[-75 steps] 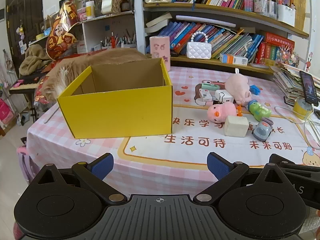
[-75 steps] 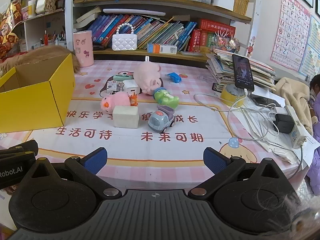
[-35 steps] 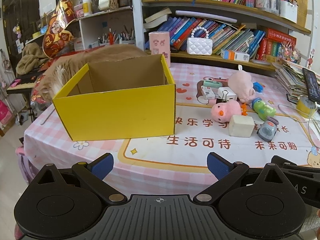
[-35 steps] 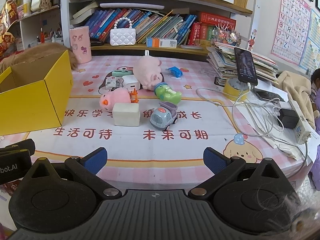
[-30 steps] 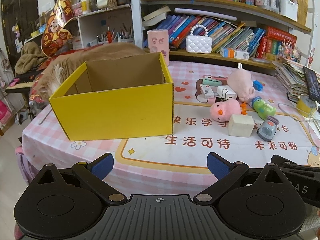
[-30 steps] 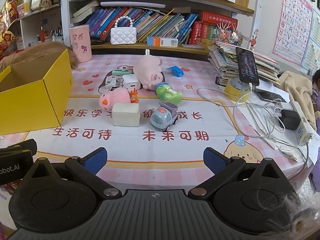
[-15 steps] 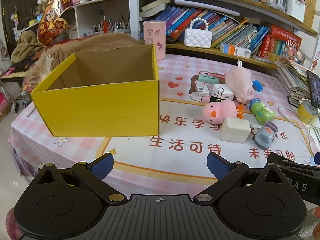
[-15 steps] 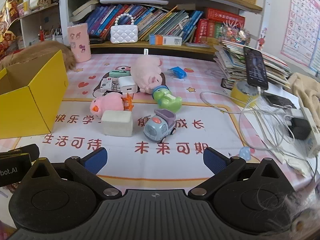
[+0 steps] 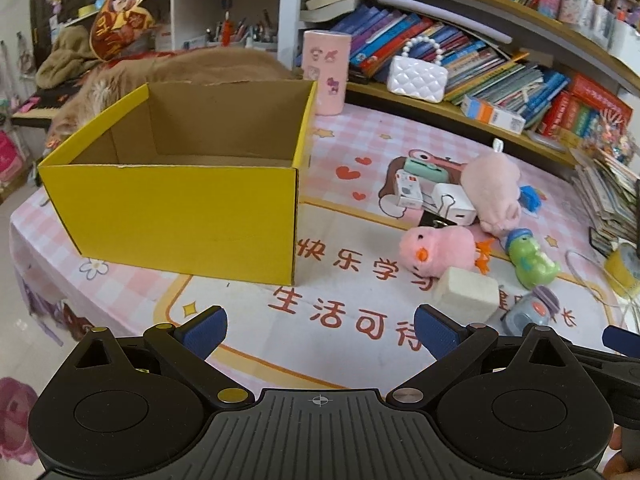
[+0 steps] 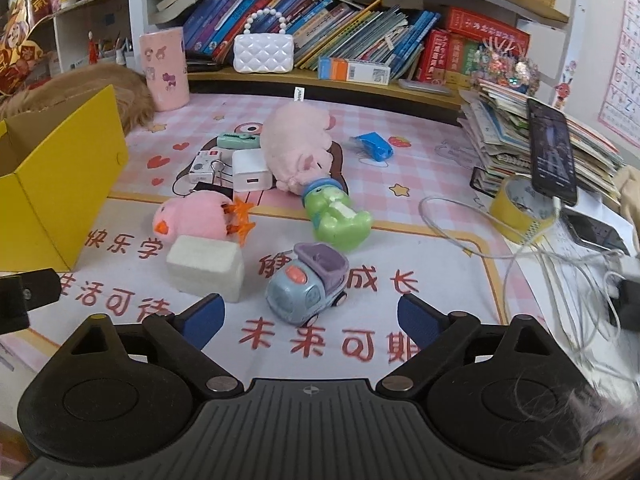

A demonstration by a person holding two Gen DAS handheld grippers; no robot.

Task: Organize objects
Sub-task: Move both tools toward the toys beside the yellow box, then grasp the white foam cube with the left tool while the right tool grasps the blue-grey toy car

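Right wrist view: right gripper (image 10: 308, 318) spread, jaws just been narrowing, nothing between them; toy truck (image 10: 307, 289) lay just ahead, likely first pick. Left gripper (image 9: 319, 330) also released, empty. Next: close on truck, carry to yellow box (image 9: 188, 188), one, empty. Toys: two pink plushies, one green dinosaur (image 10: 337, 217), one foam block (image 10: 205, 266).

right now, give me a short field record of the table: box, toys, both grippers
box: yellow cardboard box, open top, nothing visible inside
toys: blue toy truck, white foam block, pink plush duck, green dinosaur toy, pink plush pig, all on the mat outside the box
left hand-held gripper: open, nothing between the jaws
right hand-held gripper: open, jaws just been closing a little, toy truck just ahead, not gripped
task state: no toy in the box yet
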